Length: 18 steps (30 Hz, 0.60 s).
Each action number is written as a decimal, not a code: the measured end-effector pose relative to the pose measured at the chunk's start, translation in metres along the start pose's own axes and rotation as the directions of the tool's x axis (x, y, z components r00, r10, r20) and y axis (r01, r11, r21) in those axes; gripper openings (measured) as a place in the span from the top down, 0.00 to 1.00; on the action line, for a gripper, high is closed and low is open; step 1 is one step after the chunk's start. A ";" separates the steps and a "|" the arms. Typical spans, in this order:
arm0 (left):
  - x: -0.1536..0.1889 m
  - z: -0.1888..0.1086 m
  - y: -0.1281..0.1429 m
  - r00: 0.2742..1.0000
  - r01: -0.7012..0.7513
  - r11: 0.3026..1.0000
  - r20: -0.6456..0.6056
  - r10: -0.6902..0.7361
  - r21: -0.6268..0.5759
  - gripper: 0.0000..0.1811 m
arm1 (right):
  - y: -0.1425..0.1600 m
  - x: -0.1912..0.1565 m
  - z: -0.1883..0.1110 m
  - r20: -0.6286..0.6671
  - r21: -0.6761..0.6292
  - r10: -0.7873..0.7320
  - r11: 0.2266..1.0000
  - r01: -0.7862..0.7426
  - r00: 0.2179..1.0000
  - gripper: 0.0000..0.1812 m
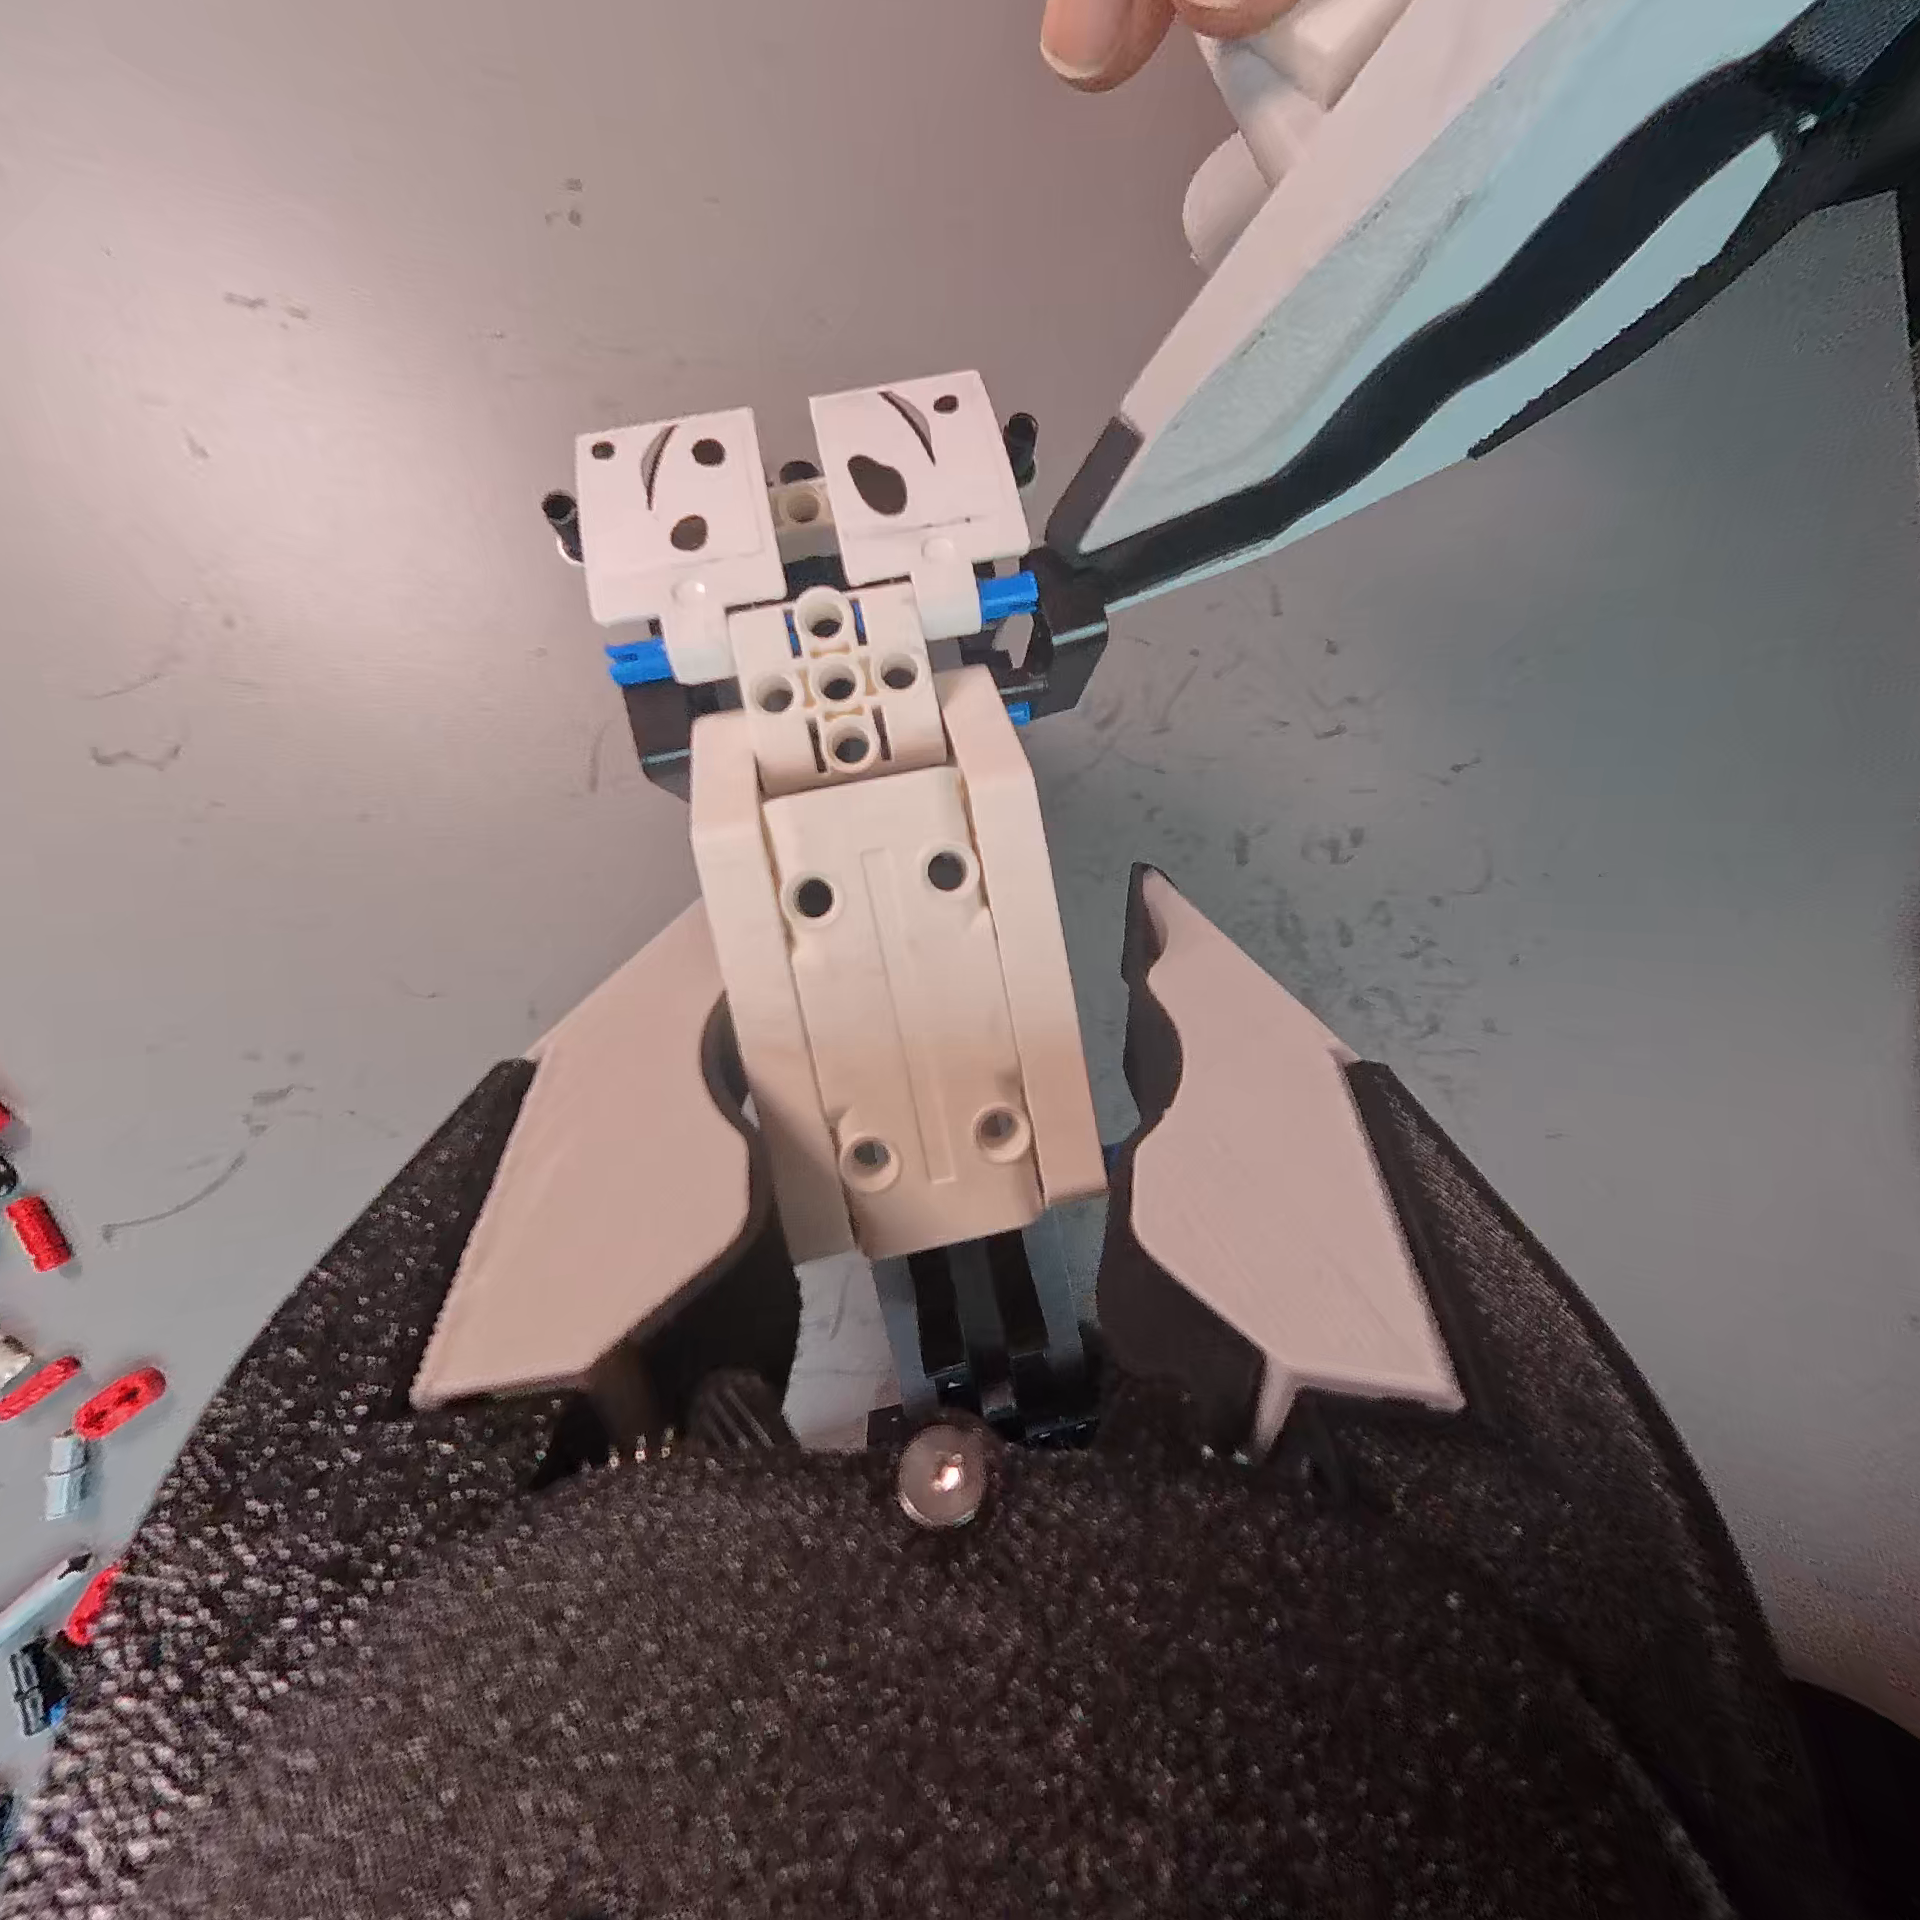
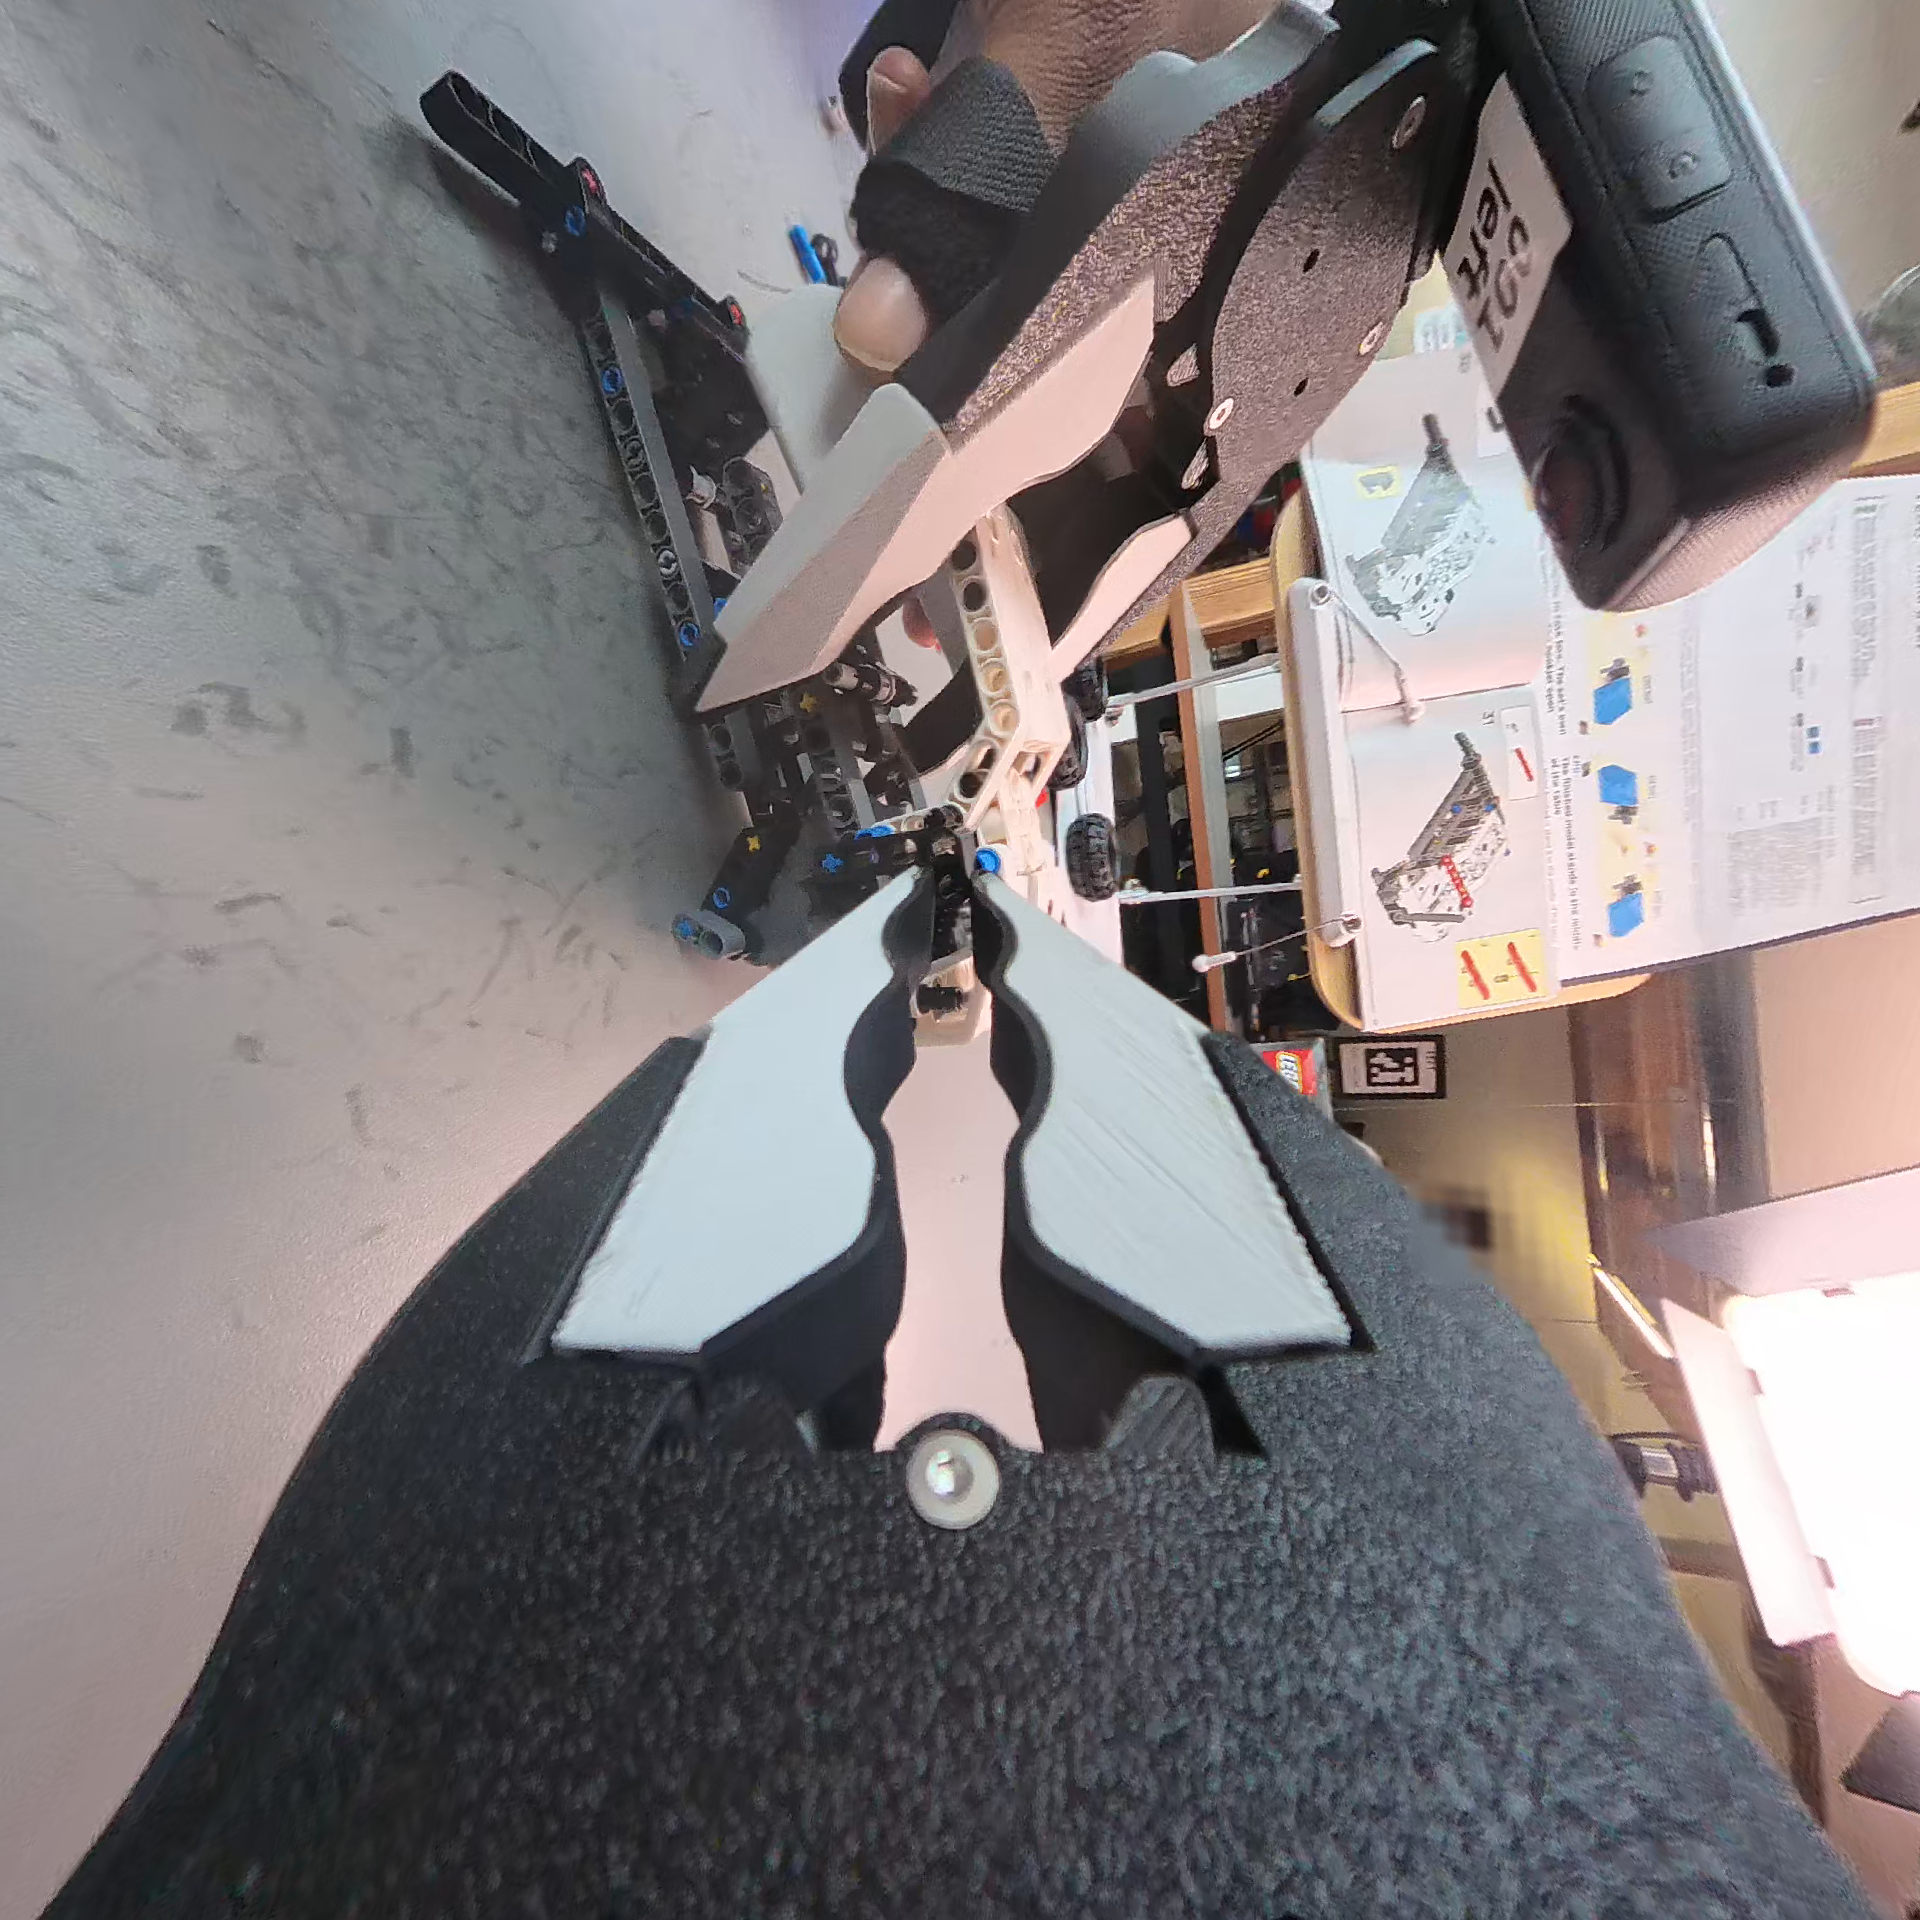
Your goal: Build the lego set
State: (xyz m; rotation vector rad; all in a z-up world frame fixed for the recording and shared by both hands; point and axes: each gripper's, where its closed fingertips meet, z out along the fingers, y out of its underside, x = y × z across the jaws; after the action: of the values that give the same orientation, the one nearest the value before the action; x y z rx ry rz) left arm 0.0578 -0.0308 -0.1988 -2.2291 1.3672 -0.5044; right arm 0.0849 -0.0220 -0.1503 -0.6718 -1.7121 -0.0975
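In the left wrist view my left gripper [image 1: 925,914] is shut on a white lego assembly [image 1: 883,987] with two white panels [image 1: 790,499] at its far end, blue pins and a black frame [image 1: 1060,665]. It holds the assembly above the grey table. My right gripper [image 1: 1081,561] comes in from the upper right, its tip on that black frame. In the right wrist view my right gripper [image 2: 948,891] is shut on the small black part [image 2: 945,862] of the assembly [image 2: 997,675]. The left gripper [image 2: 935,468] holds the assembly from above.
A black and grey lego chassis [image 2: 665,468] lies on the table behind the assembly. Loose red [image 1: 42,1231] and grey [image 1: 73,1470] pieces lie at the left edge. An open instruction booklet [image 2: 1455,790] and small black wheels [image 2: 1091,852] are at the right. The gap from one gripper's tips to the other's is roughly 6 cm.
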 end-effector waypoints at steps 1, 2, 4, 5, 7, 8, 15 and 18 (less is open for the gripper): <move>0.000 -0.001 0.000 1.000 0.006 1.000 -0.003 -0.006 0.004 0.62 | -0.001 0.000 0.000 -0.014 0.006 -0.017 1.000 0.017 1.000 0.97; 0.000 -0.002 -0.001 1.000 0.011 1.000 -0.007 -0.011 0.008 0.60 | -0.001 0.001 0.001 -0.025 0.010 -0.032 0.999 0.032 0.999 0.97; -0.001 -0.003 -0.001 1.000 0.019 1.000 -0.006 -0.019 0.011 0.55 | -0.003 0.001 0.001 -0.038 0.017 -0.056 0.998 0.057 0.998 0.97; -0.003 -0.004 -0.002 1.000 0.021 1.000 0.003 -0.021 0.016 0.54 | -0.003 0.001 0.002 -0.044 0.018 -0.068 0.997 0.068 0.997 0.97; -0.005 -0.006 -0.007 1.000 0.021 0.999 0.021 -0.022 0.035 0.52 | -0.003 0.001 0.002 -0.061 0.020 -0.084 0.996 0.085 0.995 0.97; -0.005 -0.007 -0.010 0.999 0.020 0.999 0.028 -0.021 0.046 0.51 | -0.002 0.001 0.002 -0.067 0.017 -0.086 0.996 0.088 0.994 0.97; -0.011 0.004 -0.021 0.997 0.017 0.998 0.071 -0.022 0.060 0.51 | -0.001 0.002 0.005 -0.079 0.010 -0.092 0.996 0.093 0.993 0.97; -0.013 0.004 -0.021 0.996 0.020 0.999 0.089 -0.025 0.049 0.53 | 0.000 0.004 0.004 -0.091 0.004 -0.098 0.995 0.098 0.991 0.97</move>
State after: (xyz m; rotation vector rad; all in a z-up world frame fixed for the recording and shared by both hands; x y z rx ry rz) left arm 0.0697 -0.0103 -0.1909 -2.2033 1.2728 -0.4352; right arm 0.0807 -0.0188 -0.1480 -0.5684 -1.6568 -0.1868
